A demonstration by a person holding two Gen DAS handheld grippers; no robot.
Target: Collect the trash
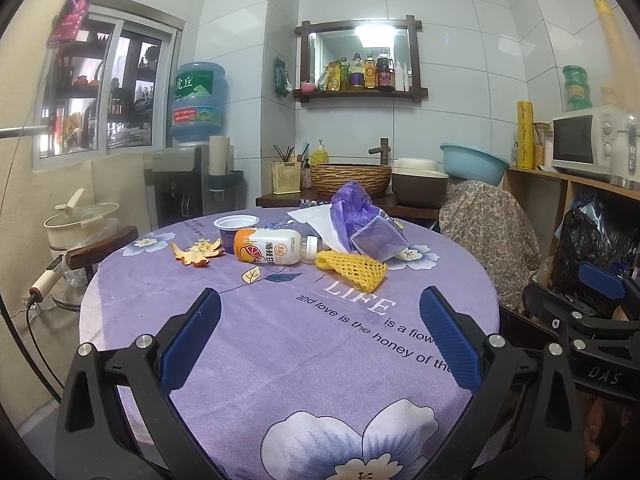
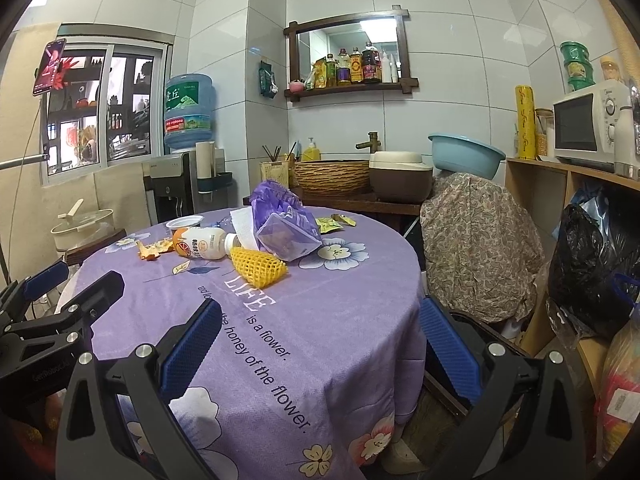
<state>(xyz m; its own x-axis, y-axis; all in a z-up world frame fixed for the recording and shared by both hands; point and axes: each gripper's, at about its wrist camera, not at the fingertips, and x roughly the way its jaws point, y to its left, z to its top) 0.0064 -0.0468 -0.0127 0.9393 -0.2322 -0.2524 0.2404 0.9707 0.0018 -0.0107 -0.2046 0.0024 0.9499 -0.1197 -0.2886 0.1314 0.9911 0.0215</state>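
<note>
- On the round bench (image 1: 280, 340), far side, trash lies in a row, starting at the left with orange peel (image 1: 197, 255).
- Next come a white cup (image 1: 234, 227), a juice bottle (image 1: 272, 251) on its side, and yellow foam netting (image 1: 352, 269).
- Purple bag (image 1: 362, 220) sits behind the netting, over white paper.
- Left claw (image 1: 320, 336) is released, empty, above the near cloth.
- Right claw (image 2: 320, 346) is released, empty, at the bench's right edge.

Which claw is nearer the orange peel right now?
Left, probably. The left claw is open over the near tablecloth, with the orange peel ahead and slightly left. The right claw is open at the table's right edge, farther across.
</note>
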